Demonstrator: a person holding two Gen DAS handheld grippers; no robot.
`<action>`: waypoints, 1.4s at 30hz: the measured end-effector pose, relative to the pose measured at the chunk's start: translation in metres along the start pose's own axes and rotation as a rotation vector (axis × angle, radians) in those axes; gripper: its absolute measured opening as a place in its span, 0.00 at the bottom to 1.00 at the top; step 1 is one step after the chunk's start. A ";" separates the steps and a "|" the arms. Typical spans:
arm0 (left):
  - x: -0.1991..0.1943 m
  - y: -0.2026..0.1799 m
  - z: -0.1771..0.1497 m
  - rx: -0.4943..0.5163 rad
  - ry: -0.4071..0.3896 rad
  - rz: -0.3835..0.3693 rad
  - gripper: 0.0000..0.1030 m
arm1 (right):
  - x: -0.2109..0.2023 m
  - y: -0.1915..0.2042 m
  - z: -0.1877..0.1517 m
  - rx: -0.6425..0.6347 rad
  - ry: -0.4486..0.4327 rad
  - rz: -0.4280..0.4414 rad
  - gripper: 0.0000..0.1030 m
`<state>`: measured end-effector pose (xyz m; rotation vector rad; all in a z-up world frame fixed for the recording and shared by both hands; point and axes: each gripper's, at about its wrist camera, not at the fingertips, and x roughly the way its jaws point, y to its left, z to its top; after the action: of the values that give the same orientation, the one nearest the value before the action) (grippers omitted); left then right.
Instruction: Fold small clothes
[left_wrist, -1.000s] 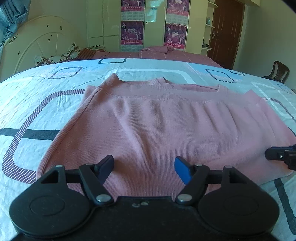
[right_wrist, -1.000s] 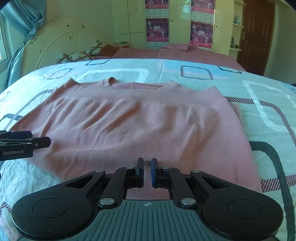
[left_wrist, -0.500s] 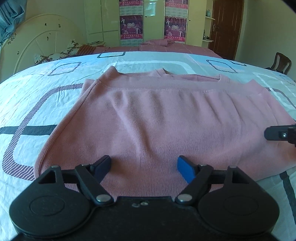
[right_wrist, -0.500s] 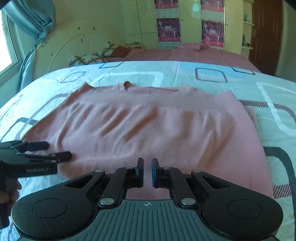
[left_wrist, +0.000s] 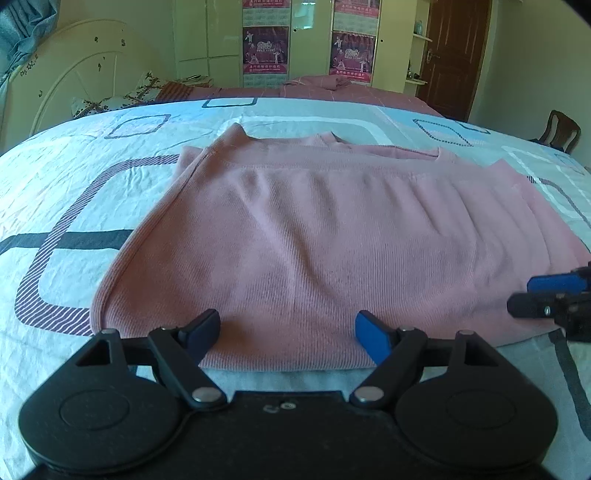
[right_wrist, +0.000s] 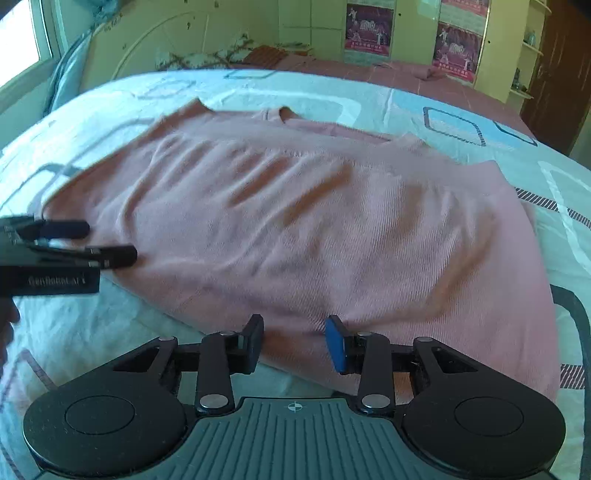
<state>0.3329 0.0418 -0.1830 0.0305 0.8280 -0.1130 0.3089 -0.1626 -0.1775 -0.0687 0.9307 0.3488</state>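
Observation:
A pink knit garment (left_wrist: 325, 236) lies folded flat on the patterned bedsheet (left_wrist: 66, 192), its near fold edge toward me. My left gripper (left_wrist: 288, 332) stands open just over that near edge, with nothing pinched between its fingers. In the right wrist view the same pink garment (right_wrist: 314, 221) fills the middle, and my right gripper (right_wrist: 293, 341) hovers at its near edge with its jaws opening; fabric shows behind the gap, but the pads do not press on it. The left gripper (right_wrist: 92, 240) shows at the left edge there, and the right gripper (left_wrist: 535, 293) at the right edge of the left wrist view.
The bedsheet (right_wrist: 461, 110) spreads around the garment. A white headboard (left_wrist: 74, 74) and pillows (left_wrist: 110, 99) stand at the back left, wardrobes with posters (left_wrist: 266, 44) behind, a brown door (left_wrist: 454, 55) and a wooden chair (left_wrist: 561, 129) to the right.
My right gripper's jaws have parted from nearly shut to a clear gap, and its view has tilted and shifted. The left gripper's fingers spread slightly wider.

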 end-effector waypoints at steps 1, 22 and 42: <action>0.000 0.001 0.000 0.003 -0.007 0.002 0.77 | -0.006 0.000 0.004 0.041 -0.052 0.014 0.36; -0.028 0.079 -0.020 -0.456 0.127 -0.218 0.77 | -0.017 0.023 0.016 0.184 -0.126 -0.021 0.42; 0.067 0.099 0.001 -0.774 -0.110 -0.428 0.24 | 0.017 0.016 0.046 0.233 -0.208 -0.137 0.44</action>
<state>0.3895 0.1341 -0.2336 -0.8769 0.7144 -0.1883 0.3487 -0.1340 -0.1616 0.1149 0.7505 0.1162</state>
